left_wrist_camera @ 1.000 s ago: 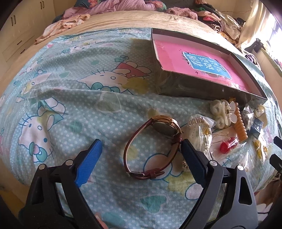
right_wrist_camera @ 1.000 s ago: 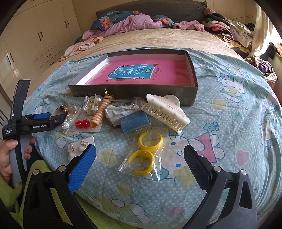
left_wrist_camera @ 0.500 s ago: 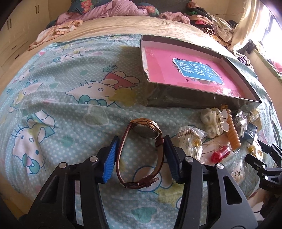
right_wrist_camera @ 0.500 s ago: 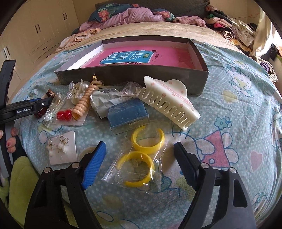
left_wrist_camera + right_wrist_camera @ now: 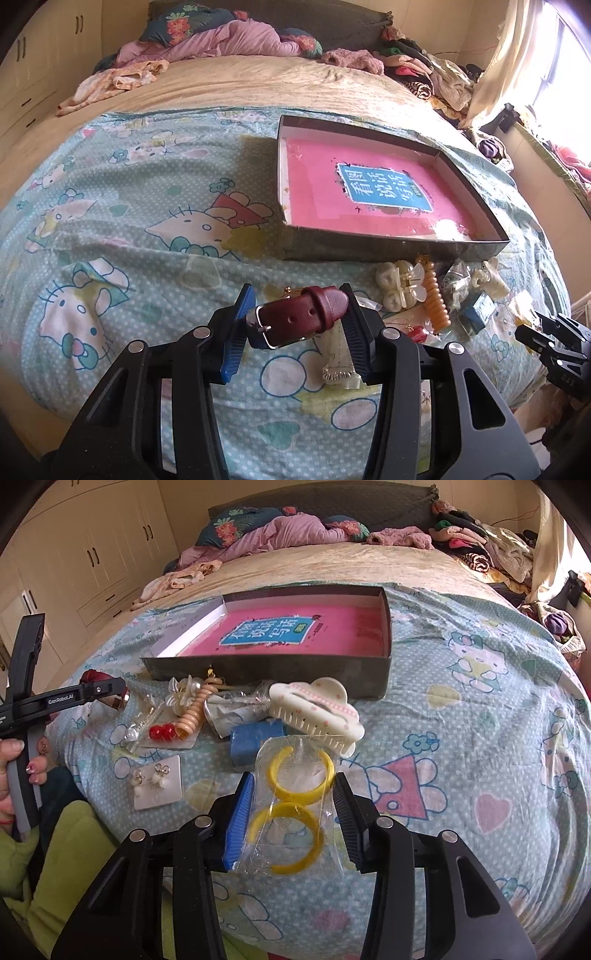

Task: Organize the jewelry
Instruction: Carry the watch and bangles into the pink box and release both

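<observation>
The left gripper (image 5: 297, 325) is clamped on the watch (image 5: 303, 319): the maroon strap and its buckle sit between the blue pads, lifted off the bedspread (image 5: 147, 229), with the watch face hidden on the far side. In the right wrist view the watch's gold case (image 5: 117, 701) peeks out beyond the left gripper's tip at about 9 o'clock.

The right gripper (image 5: 291, 812) has its pads pressed against the sides of the clear bag of yellow bangles (image 5: 293, 805). It looks like a grip, though whether the bag is lifted clear of the bed cannot be told.

The box (image 5: 476, 242) lies at about 1 o'clock from the left gripper, its pink floor bare, with the loose pile of clips and packets between the two.

To do this step well, the watch probably ought to go up and over the near wall of the box, high enough that the dangling strap does not snag the rim or drag through the hair clip (image 5: 400, 282) and the coiled hair tie (image 5: 436, 295). The strap is slippery leather held at one spot, so a slow carry is likely safer. Setting it down toward the left of the box floor would leave room for the bangles. The thin bag may slide between the pads, so it should be released low.
</observation>
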`<state>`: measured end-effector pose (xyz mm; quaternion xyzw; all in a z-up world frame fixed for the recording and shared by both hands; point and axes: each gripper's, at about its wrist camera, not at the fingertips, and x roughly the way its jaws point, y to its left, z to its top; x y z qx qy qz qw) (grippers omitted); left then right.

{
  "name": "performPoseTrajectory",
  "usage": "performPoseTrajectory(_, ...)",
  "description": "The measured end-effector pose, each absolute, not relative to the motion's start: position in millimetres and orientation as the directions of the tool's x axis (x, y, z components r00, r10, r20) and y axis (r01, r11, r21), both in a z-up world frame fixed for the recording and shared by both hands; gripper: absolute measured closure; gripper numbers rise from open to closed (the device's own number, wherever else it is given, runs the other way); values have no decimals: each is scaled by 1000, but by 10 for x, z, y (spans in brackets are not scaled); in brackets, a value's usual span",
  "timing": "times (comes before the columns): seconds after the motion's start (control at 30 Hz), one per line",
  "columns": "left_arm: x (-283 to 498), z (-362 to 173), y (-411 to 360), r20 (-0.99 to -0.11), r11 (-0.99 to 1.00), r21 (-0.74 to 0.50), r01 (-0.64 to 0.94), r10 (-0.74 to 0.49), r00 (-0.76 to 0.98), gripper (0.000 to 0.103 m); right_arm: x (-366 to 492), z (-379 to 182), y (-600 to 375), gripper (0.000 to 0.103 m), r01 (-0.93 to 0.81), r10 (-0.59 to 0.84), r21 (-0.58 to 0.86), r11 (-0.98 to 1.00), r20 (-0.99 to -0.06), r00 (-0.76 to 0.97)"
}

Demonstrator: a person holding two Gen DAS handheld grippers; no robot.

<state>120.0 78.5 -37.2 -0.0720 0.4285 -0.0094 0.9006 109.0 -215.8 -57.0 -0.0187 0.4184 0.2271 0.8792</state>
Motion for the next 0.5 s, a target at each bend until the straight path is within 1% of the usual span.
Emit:
performPoseTrajectory(0.27,1320,-219,730,-749,989,-142,-28,-89,656,65,1174,-229,-2223,61,-426,405,142,894,-666,627)
performPoseTrajectory(0.5,1480,-160,703,-742,989,-147,-28,-92,664,65,1445,-74,-2152,61,-426,412,138,894,-626,662)
